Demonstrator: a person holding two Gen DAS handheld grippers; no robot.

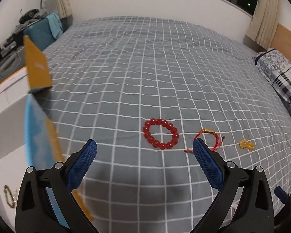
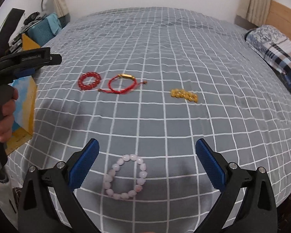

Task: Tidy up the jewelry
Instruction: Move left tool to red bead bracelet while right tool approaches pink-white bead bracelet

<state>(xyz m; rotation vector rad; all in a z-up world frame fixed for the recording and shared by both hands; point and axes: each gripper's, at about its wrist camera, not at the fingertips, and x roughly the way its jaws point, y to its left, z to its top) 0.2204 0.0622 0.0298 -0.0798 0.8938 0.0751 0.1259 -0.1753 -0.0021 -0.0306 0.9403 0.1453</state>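
A red bead bracelet (image 1: 161, 134) lies on the grey checked bedspread (image 1: 145, 68). A red cord bracelet with a gold bar (image 1: 209, 136) and a yellow bead bracelet (image 1: 246, 144) lie to its right. My left gripper (image 1: 144, 151) is open and empty, just short of the red beads. In the right wrist view the same three show: red beads (image 2: 89, 81), cord bracelet (image 2: 123, 84), yellow beads (image 2: 184, 95). A pale pink bead bracelet (image 2: 126, 176) lies between the fingers of my open right gripper (image 2: 147, 151). The left gripper (image 2: 28, 62) shows at the left, hand-held.
An open box with yellow and blue flaps (image 1: 38, 116) stands at the bed's left edge; a dark bead bracelet (image 1: 8, 195) lies on white inside it. A patterned pillow (image 1: 281, 81) lies at the right. A blue suitcase (image 1: 42, 33) and clutter stand at the far left.
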